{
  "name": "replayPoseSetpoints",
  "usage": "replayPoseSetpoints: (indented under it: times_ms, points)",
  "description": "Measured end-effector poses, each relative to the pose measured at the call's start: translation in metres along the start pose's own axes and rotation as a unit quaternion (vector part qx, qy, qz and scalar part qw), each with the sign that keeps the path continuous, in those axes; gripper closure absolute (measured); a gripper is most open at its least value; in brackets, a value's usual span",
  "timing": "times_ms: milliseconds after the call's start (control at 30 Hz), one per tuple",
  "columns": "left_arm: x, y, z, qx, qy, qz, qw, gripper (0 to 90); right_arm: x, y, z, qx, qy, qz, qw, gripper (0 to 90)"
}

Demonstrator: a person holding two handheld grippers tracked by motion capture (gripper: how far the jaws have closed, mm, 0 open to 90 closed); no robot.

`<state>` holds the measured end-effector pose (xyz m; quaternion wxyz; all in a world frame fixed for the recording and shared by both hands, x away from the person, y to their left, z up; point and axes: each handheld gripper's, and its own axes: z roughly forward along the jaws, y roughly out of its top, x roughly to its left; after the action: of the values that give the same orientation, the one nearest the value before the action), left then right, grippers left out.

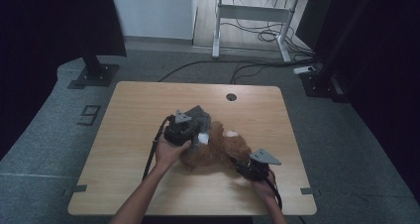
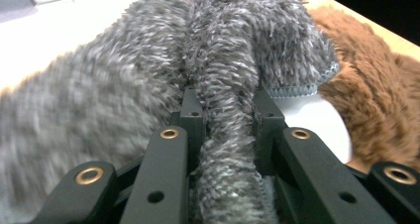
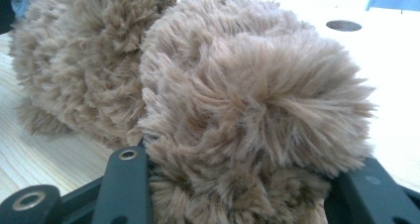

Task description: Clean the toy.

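— How far along is the dressing?

— Early, I'd judge. The brown plush toy [image 1: 218, 149] lies on the worktop [image 1: 129, 115], near its middle. The left gripper [image 1: 190, 124] has its fingers pinched tight on a fold of the grey fuzzy garment [image 2: 228, 85], bunched by the toy's head.

— And the right gripper [image 1: 243, 165]?

— Half open, clasping a furry limb [image 3: 257, 115]. The garment is not yet pulled on.

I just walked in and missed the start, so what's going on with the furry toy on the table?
A person works at a wooden table with a gripper in each hand. The left gripper is clamped on a fold of fuzzy grey fabric, apparently a small garment, at the upper end of a brown plush toy. The right gripper holds a rounded part of the toy, steadying it. It looks like dressing or undressing; I can't tell which.
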<state>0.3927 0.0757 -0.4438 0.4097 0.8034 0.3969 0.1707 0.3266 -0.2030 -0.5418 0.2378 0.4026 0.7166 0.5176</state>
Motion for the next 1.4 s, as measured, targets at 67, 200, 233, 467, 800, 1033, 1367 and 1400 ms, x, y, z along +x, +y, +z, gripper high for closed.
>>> replayPoseSetpoints:
  times_ms: [67, 200, 233, 467, 800, 1033, 1367, 1400]
  points:
    - [-0.014, 0.006, 0.005, -0.001, -0.014, 0.009, 0.9999, 72.6, 0.0, 0.0, 0.0, 0.0, -0.002, -0.005, 1.0, 48.1]
    - [-0.042, 0.01, 0.016, 0.007, -0.064, 0.029, 0.9975, 72.5, -0.001, 0.0, 0.0, 0.0, -0.002, -0.006, 1.0, 48.1]
    - [-0.049, 0.01, 0.018, 0.013, -0.066, 0.039, 0.9969, 72.5, -0.001, 0.0, 0.0, 0.0, -0.001, -0.007, 1.0, 48.1]
    - [-0.026, 0.005, 0.014, 0.014, -0.03, 0.021, 0.9992, 72.5, 0.0, 0.0, -0.001, 0.002, 0.001, -0.012, 0.9999, 47.8]
    - [0.037, -0.02, -0.013, 0.024, 0.045, -0.026, 0.9984, 73.0, -0.001, 0.001, 0.0, 0.001, 0.004, -0.012, 0.9999, 47.8]
    - [0.032, -0.013, -0.041, -0.022, 0.027, -0.025, 0.9991, 72.9, -0.003, 0.002, 0.001, 0.001, 0.004, -0.007, 1.0, 47.8]
    - [-0.047, 0.035, -0.074, -0.099, -0.042, 0.05, 0.993, 72.8, -0.004, 0.002, 0.001, 0.003, 0.005, -0.001, 1.0, 47.8]
    - [-0.054, 0.038, -0.07, -0.095, -0.048, 0.056, 0.9927, 72.8, -0.004, 0.002, 0.002, 0.002, 0.005, -0.001, 1.0, 47.8]
